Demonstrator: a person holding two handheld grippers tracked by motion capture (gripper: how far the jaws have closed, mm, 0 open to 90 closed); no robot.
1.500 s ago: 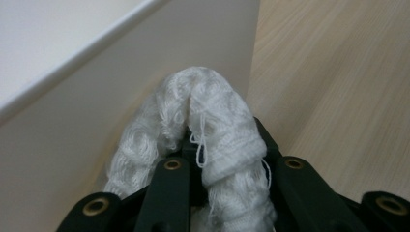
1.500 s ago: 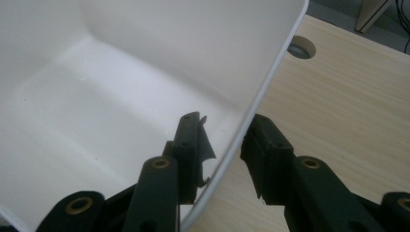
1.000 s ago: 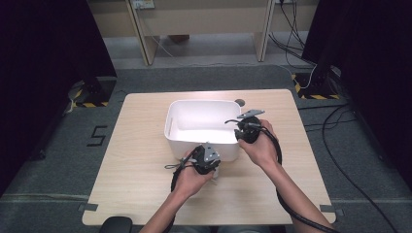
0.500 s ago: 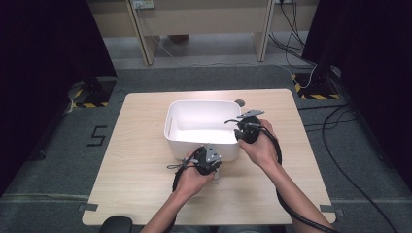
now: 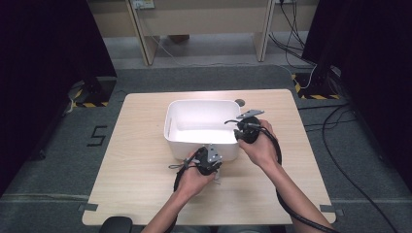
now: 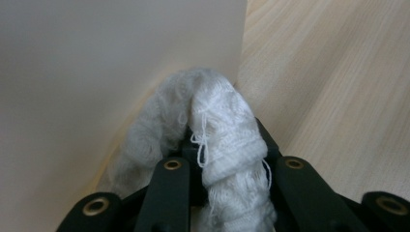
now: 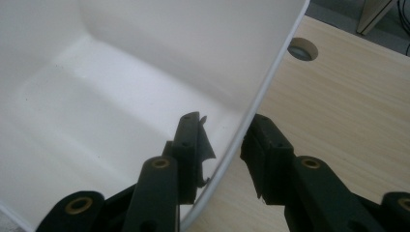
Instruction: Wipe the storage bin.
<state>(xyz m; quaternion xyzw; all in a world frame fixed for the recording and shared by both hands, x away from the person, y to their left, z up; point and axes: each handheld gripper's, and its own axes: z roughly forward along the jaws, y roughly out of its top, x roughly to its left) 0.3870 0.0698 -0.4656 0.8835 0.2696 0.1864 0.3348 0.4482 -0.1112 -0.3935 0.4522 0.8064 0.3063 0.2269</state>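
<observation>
A white plastic tub (image 5: 199,103) stands in the middle of the wooden table (image 5: 141,145). My left gripper (image 5: 210,156) sits against the tub's near outer wall (image 6: 96,72), shut on a bunched white cloth (image 6: 212,116) that presses on that wall down by the tabletop. The left gripper (image 6: 227,150) has the cloth wrapped over its tips. My right gripper (image 5: 239,127) is at the tub's right wall. In the right gripper view the right gripper (image 7: 225,140) straddles the tub's rim (image 7: 270,72), one jaw inside and one outside, clamped on the wall. The tub's inside looks bare.
A round cable hole (image 5: 239,102) lies in the table just behind the tub's far right corner. Bare wood extends left and right of the tub. Table legs and cables are on the grey floor beyond the far edge.
</observation>
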